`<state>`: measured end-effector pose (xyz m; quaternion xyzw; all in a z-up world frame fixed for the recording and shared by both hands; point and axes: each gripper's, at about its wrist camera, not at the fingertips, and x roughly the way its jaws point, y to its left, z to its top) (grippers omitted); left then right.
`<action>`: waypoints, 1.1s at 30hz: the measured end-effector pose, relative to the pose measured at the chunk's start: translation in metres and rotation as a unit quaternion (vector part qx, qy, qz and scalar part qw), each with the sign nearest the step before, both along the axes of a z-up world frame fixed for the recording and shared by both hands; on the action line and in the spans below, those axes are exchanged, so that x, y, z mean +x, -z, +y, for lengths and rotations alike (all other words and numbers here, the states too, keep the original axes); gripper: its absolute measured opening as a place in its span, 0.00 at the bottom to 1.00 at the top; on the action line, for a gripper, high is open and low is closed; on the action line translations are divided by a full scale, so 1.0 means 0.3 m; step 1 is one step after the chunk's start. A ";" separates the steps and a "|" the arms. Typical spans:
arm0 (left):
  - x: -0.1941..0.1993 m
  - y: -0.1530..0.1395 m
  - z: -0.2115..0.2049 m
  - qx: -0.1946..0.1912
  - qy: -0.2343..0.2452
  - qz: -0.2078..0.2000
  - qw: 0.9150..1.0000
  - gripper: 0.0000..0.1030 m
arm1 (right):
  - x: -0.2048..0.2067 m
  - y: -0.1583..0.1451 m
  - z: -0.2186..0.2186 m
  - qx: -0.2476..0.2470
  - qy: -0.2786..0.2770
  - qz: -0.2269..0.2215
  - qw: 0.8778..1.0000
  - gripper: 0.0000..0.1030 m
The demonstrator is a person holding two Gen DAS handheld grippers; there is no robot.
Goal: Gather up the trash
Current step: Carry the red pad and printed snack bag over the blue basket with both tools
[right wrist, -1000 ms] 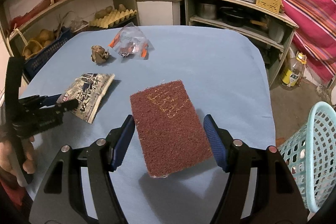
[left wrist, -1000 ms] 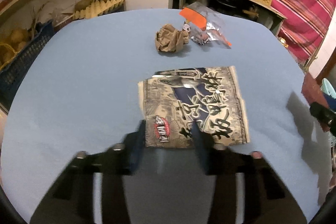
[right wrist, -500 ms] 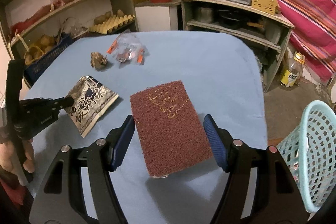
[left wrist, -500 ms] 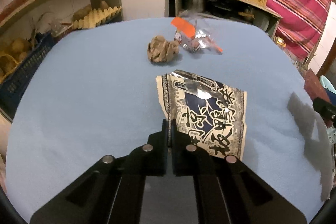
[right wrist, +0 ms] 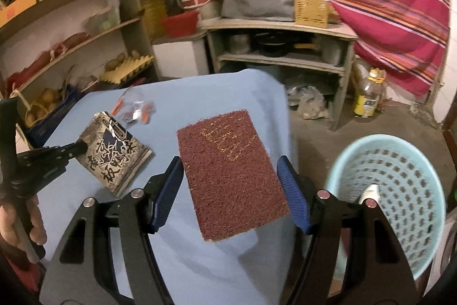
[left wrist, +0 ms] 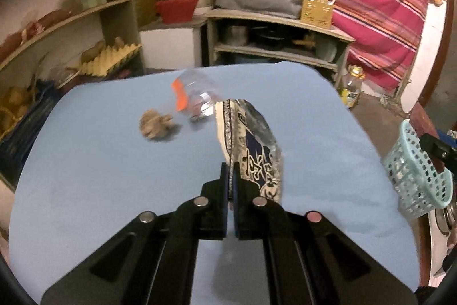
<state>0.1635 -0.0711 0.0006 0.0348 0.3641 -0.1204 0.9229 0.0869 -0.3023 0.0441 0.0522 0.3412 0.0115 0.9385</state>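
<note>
My left gripper [left wrist: 230,176] is shut on a printed snack wrapper [left wrist: 251,145] and holds it lifted above the blue table [left wrist: 100,176]; it also shows in the right wrist view [right wrist: 114,153]. My right gripper [right wrist: 230,187] is shut on a dark red scouring pad [right wrist: 228,167], held over the table's right edge. A crumpled brown paper ball [left wrist: 155,125] and a clear plastic bag with orange bits [left wrist: 194,99] lie on the far part of the table. A light blue mesh basket [right wrist: 400,190] stands on the floor to the right.
Wooden shelves with egg trays and potatoes [right wrist: 122,67] line the left and back. A low shelf with pots [right wrist: 274,47] stands behind the table. A plastic bottle [right wrist: 368,96] stands on the floor. The basket also shows in the left wrist view [left wrist: 414,176].
My left gripper closed on the wrapper and lifted it off the table, turning toward the right. My right gripper carried the pad to the right, bringing the basket into fuller view.
</note>
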 end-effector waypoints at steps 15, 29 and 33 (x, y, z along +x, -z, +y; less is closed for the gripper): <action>-0.067 -0.213 -0.508 -0.050 0.114 -0.048 0.991 0.03 | -0.185 -0.054 -0.465 0.005 0.129 -0.022 0.991 0.65; -0.111 -0.122 -1.028 -0.035 0.222 -0.022 0.974 0.03 | -0.256 0.005 -0.708 0.004 0.200 0.001 0.980 0.65; -0.101 -0.034 -1.124 -0.022 0.238 0.000 0.971 0.03 | -0.276 0.037 -0.772 0.024 0.215 0.006 0.976 0.65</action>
